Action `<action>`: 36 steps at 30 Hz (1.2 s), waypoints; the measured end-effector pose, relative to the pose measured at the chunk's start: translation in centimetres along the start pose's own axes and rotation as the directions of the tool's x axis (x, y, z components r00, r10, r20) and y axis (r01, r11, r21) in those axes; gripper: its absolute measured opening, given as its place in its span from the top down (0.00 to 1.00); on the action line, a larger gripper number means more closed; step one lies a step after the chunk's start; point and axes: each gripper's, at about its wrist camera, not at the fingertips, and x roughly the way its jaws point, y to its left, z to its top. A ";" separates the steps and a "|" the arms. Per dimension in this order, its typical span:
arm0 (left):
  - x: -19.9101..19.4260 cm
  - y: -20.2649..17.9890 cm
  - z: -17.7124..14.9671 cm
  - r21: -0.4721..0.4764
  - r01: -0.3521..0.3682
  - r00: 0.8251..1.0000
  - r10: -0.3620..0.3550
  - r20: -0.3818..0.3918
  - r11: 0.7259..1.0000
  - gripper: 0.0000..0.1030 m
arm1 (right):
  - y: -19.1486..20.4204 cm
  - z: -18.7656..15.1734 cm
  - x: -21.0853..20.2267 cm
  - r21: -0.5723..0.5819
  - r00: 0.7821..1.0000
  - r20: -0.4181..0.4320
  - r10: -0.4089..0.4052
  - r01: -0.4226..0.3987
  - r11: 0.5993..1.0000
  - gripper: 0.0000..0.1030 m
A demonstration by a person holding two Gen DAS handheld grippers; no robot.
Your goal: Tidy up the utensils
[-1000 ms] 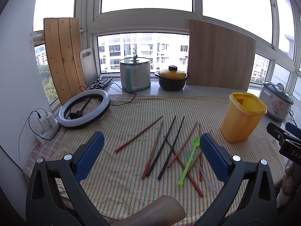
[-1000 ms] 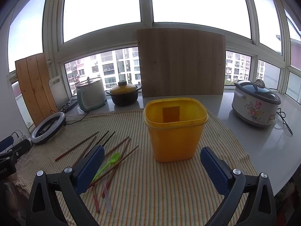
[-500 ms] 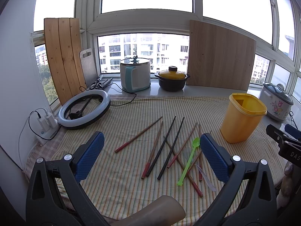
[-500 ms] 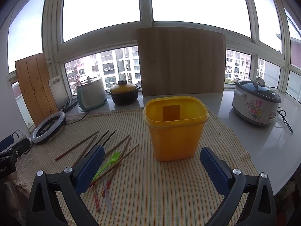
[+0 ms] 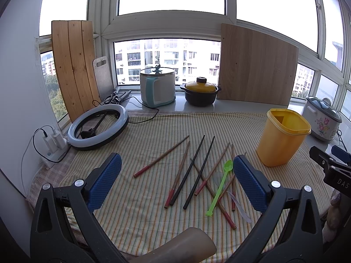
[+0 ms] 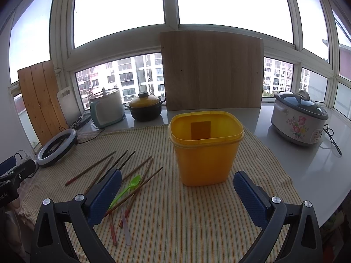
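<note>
Over the last second almost nothing has moved. My left wrist view has drifted slightly, the tall yellow plastic tub (image 5: 283, 144) sits a touch lower in it, and every utensil lies where it did. So no pick has begun, and I judge the whole sorting job still ahead.

The left gripper (image 5: 176, 160) has its blue-padded jaws spread wide and grasps nothing. It hovers over the scatter to the left of the tub. The right gripper (image 6: 177, 175) is likewise fully released and empty, facing the tub from just in front of it.

My count on the striped cloth (image 5: 142, 208), all left of the tub:
- Two slim black chopsticks (image 5: 188, 171), side by side.
- Six brown wooden chopsticks with red ends (image 5: 162, 156), as best I can tell. Those nearest the tub cross one another, so I may be off by one.
- One bright green plastic spoon (image 5: 219, 188), lying across that crossed bunch.
- One clear plastic spoon (image 5: 239, 206), partly hidden by my left jaw.

The single tub stands upright, and what I can see of its inside looks empty.
</note>
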 end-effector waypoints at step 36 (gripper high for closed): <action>1.2 0.7 -0.8 -0.016 -0.013 1.000 0.012 -0.017 1.000 0.00 | 0.2 -0.5 1.0 0.001 0.999 -0.038 0.000 0.000 1.000 0.00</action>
